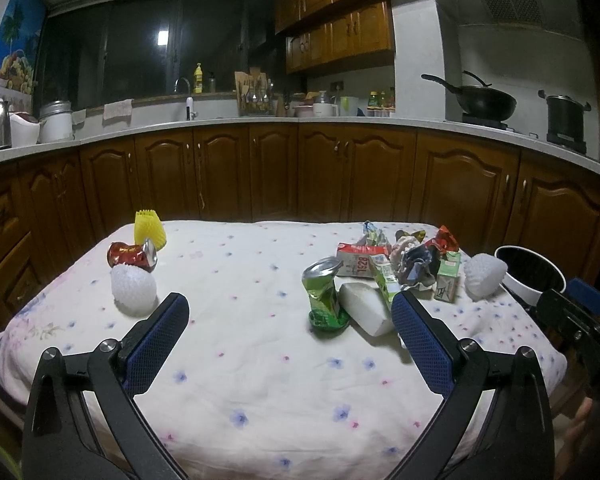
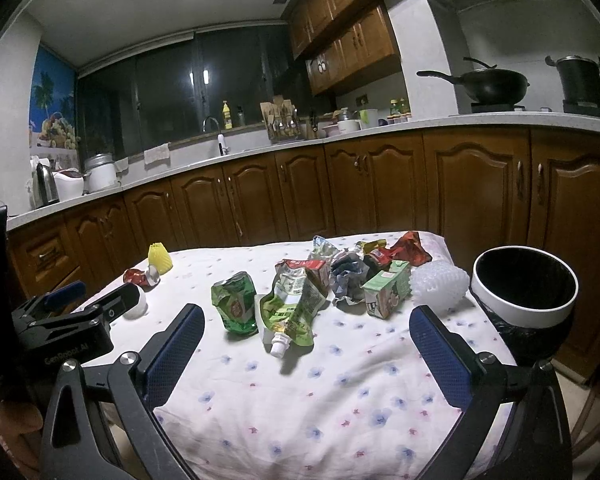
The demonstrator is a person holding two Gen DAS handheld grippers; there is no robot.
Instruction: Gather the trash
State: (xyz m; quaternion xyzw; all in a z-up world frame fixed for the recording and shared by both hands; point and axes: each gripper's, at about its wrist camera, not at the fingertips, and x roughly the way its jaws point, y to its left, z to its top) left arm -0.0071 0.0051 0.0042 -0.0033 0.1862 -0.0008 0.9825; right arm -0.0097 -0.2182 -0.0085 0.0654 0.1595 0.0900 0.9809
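Blue-padded fingers of the left claw (image 1: pixel 288 320) fill the bottom of the left wrist view, spread wide with nothing between them, held low over the near edge of a table (image 1: pixel 260 380) draped in a white cloth with small flowers. The right claw (image 2: pixel 306 332) sits in the same pose in its own view, also spread and empty, aimed at the middle of the table. Each claw appears at the side edge of the other's view, partly cut off by the frame.

Trash lies in two groups. On the far left: one yellow foam fruit net (image 1: pixel 150 229), one crushed red can (image 1: pixel 134 255) on its side, and one white foam net (image 1: pixel 134 289) just in front of the can. Toward the right: one crushed green can (image 2: pixel 236 304) standing upright, one green spouted pouch (image 2: pixel 292 308) beside it, one small green carton (image 2: pixel 386 294), a red and white carton (image 1: pixel 358 260), one more white foam net (image 2: pixel 440 286) at the right edge, and a heap of crumpled wrappers (image 2: pixel 350 276) behind, overlapping so that they cannot be counted.

One white-rimmed bin (image 2: pixel 524 296) with a black liner stands just beyond the table's right side, partly hidden by the right claw in the left wrist view.
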